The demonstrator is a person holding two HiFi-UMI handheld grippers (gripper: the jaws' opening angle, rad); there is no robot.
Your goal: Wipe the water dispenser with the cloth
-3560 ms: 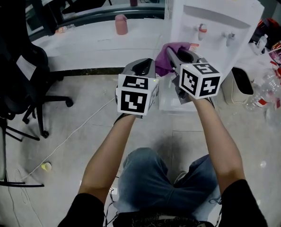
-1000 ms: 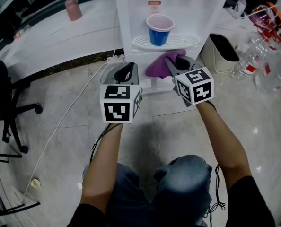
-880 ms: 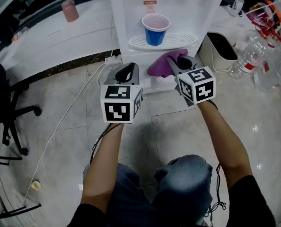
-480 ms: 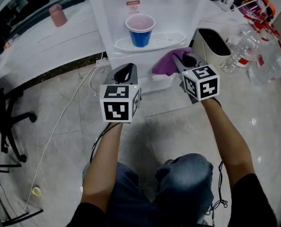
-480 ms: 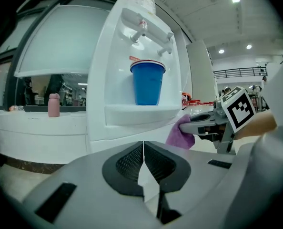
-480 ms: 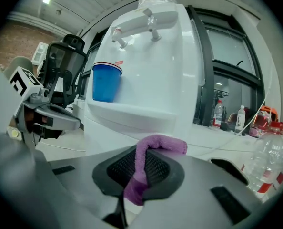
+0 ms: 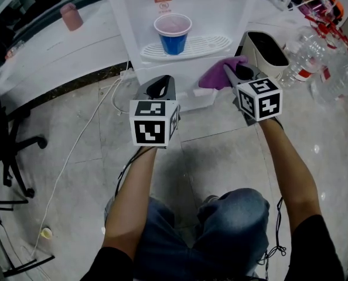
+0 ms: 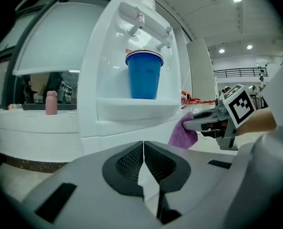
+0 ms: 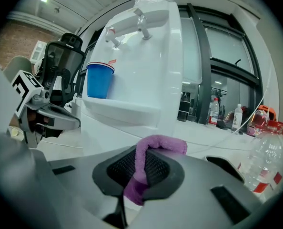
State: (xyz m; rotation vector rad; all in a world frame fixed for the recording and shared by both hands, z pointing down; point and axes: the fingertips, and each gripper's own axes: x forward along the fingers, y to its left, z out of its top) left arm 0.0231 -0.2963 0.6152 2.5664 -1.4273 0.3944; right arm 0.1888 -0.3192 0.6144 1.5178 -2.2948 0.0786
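Observation:
The white water dispenser (image 7: 139, 16) stands ahead, with a blue cup (image 7: 173, 33) on its drip tray (image 7: 212, 42). My right gripper (image 7: 231, 74) is shut on a purple cloth (image 7: 216, 78), held at the dispenser's lower right front, just below the tray. In the right gripper view the cloth (image 9: 146, 163) is pinched between the jaws, the dispenser (image 9: 167, 70) close ahead. My left gripper (image 7: 158, 89) hangs in front of the dispenser's base, shut with nothing in it. The left gripper view shows the cup (image 8: 144, 74), the cloth (image 8: 183, 133) and the right gripper (image 8: 191, 125).
A white bin (image 7: 269, 51) stands right of the dispenser, with plastic bottles (image 7: 314, 63) beyond it. A white cable (image 7: 80, 145) runs over the tiled floor at the left. A pink bottle (image 7: 71, 16) sits on the low ledge. Black chair legs (image 7: 10, 168) are at far left.
My view has dropped from the dispenser's taps to its drip tray and base. The right gripper with the cloth has shifted right and a little toward the dispenser; the left gripper stays shut.

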